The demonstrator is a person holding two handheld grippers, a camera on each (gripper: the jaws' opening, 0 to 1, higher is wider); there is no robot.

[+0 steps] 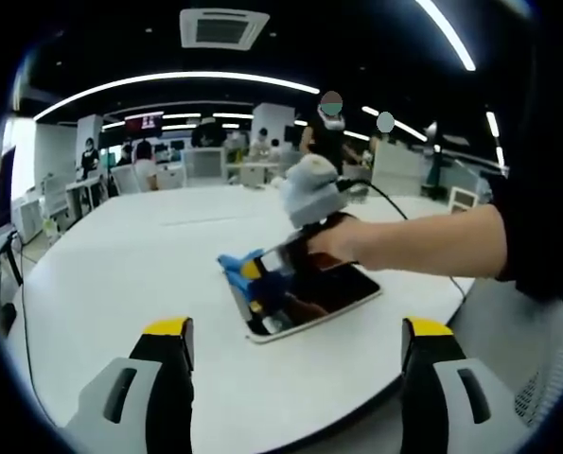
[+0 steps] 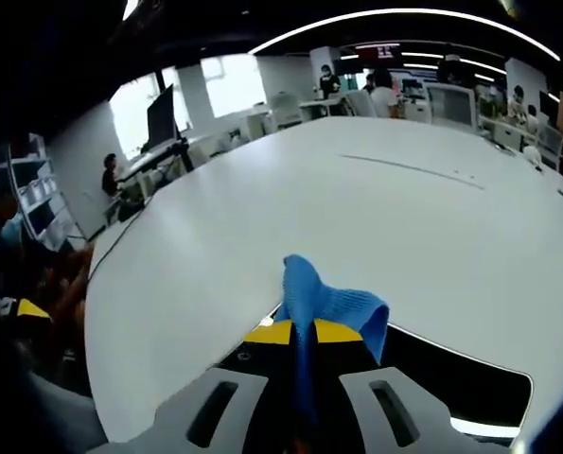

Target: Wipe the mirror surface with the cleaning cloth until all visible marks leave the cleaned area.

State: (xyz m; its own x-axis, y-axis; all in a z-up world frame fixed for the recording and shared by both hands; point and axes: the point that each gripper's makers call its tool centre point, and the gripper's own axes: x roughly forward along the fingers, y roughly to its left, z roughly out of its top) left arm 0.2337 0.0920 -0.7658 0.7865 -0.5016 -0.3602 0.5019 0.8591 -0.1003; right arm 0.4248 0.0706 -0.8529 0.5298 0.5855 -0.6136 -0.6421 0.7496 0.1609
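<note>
The right gripper (image 2: 303,333) is clamped on the blue cleaning cloth (image 2: 330,303), pressed at the near-left end of the mirror (image 1: 333,293) on the white table (image 1: 149,265). The mirror's long axis runs away rightward. The left gripper (image 1: 295,345), jaws apart, hangs back, farther off.

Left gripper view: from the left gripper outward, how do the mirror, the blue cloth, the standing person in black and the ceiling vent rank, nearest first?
1. Mirror, on the table ahead.
2. Blue cloth, over its left edge; too close to call.
3. Person, beyond the table.
4. Ceiling vent, overhead.
</note>
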